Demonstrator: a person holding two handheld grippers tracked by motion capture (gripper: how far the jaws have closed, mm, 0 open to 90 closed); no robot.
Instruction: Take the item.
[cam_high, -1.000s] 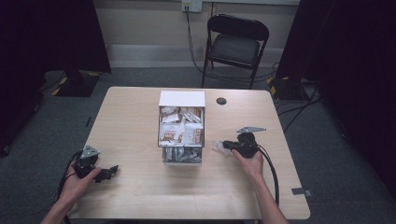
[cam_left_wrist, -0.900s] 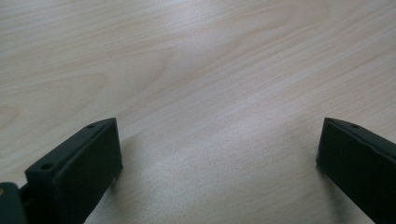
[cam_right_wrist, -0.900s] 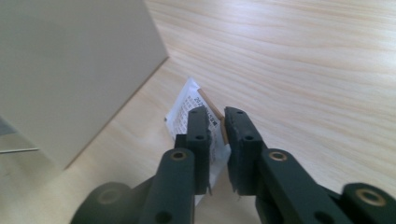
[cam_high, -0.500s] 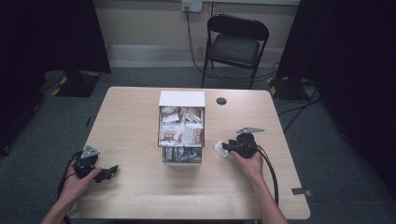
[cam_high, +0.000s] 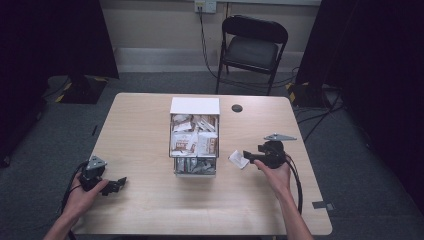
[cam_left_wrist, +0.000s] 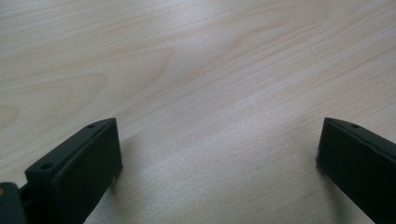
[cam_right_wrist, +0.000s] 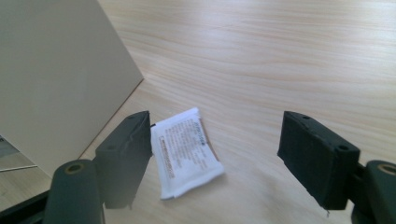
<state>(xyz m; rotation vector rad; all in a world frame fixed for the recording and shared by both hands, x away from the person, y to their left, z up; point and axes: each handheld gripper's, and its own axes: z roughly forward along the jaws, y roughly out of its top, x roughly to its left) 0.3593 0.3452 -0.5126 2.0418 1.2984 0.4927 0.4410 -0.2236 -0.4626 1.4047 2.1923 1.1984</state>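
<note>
A white box (cam_high: 194, 135) full of small sachets stands mid-table. One white sachet (cam_high: 238, 159) lies flat on the table just right of the box. In the right gripper view the same sachet (cam_right_wrist: 186, 151) rests on the wood between the jaws, nearer the left jaw, with the box wall (cam_right_wrist: 56, 79) beside it. My right gripper (cam_high: 248, 155) has just been opening its jaws and now stands open over the sachet, its pads off it. My left gripper (cam_high: 119, 183) sits at the table's front left, open, with only bare wood (cam_left_wrist: 219, 116) between its jaws.
A small black disc (cam_high: 237, 108) lies at the table's back, right of the box. A black folding chair (cam_high: 252, 47) stands behind the table. Cables trail from both grippers.
The right gripper's jaws have spread apart and let go of the sachet, which now lies on the table. The right hand shifted slightly. The left hand stayed put.
</note>
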